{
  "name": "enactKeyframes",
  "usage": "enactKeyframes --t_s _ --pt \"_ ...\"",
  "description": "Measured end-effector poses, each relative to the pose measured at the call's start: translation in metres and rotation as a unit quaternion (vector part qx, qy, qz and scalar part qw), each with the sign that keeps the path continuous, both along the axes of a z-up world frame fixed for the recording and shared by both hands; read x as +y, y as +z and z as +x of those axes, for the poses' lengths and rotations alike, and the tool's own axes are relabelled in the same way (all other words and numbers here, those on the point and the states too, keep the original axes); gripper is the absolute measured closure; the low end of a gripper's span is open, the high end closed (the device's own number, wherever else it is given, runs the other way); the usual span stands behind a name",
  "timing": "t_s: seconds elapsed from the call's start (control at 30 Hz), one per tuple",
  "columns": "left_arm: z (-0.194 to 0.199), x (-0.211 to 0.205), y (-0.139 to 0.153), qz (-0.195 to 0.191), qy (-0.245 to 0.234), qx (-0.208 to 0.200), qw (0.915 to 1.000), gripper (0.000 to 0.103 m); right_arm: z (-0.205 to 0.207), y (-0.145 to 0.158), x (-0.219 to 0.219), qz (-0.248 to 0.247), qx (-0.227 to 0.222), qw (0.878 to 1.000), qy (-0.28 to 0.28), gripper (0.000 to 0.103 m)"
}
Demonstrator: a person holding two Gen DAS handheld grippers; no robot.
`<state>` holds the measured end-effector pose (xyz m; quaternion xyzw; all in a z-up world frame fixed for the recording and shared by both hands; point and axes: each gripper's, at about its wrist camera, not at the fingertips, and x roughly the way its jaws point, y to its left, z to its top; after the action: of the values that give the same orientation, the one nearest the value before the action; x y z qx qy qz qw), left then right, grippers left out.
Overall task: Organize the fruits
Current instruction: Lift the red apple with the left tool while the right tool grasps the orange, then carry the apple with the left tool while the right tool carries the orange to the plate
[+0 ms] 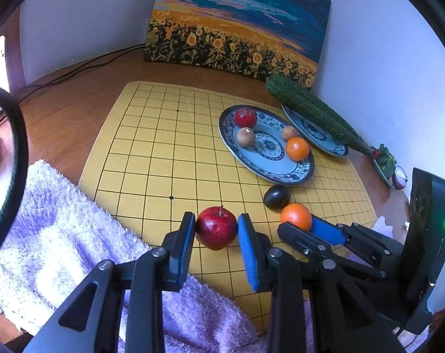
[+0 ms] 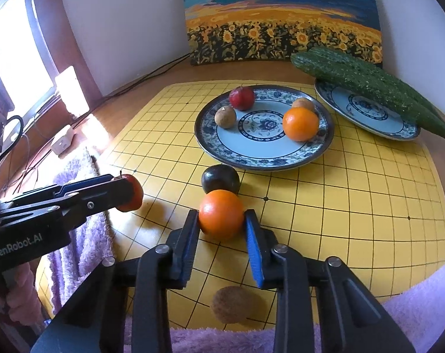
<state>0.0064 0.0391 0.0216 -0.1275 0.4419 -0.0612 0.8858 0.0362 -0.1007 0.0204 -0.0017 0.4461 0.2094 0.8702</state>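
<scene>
Left gripper (image 1: pixel 216 229) clamped on red apple (image 1: pixel 216 228), both blue pads touching its sides, near the front edge of the yellow grid board (image 1: pixel 151 153). Right gripper (image 2: pixel 221 220) clamped on an orange (image 2: pixel 221 214) just right of it. Dark plum (image 2: pixel 220 179) touches the orange from behind. Brown round fruit (image 2: pixel 229 304) sits at the board's front edge by the purple towel (image 1: pixel 60 229). Patterned plate (image 2: pixel 243 150) toward the back of the board holds a second orange (image 2: pixel 300 123), small red fruit (image 2: pixel 241 97), two brown fruits. Cucumber (image 2: pixel 366 82) lies across a second plate (image 2: pixel 354 114) at the back right corner.
</scene>
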Motion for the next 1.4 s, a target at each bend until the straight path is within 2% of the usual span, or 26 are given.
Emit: enactKeyframes --t_s 0.33,0.7,0.9,1.4 --pt "0.010 -0.006 0.014 0.002 -0.004 -0.008 1.0000 0.072 -0.004 0.014 -0.017 0.025 -0.006 1.000 -0.011 0.071" --pt "0.038 -0.030 0.021 0.008 -0.025 -0.012 0.9996 0.072 0.017 0.024 -0.034 0.023 -0.016 0.999 -0.021 0.071" --pt "0.061 -0.042 0.016 -0.003 -0.043 0.000 0.9991 0.072 0.031 0.026 -0.041 0.018 -0.021 0.999 -0.026 0.071" --pt "0.099 -0.051 -0.003 0.018 -0.051 0.002 0.9986 0.072 0.048 0.026 -0.041 0.013 -0.027 0.999 -0.018 0.071"
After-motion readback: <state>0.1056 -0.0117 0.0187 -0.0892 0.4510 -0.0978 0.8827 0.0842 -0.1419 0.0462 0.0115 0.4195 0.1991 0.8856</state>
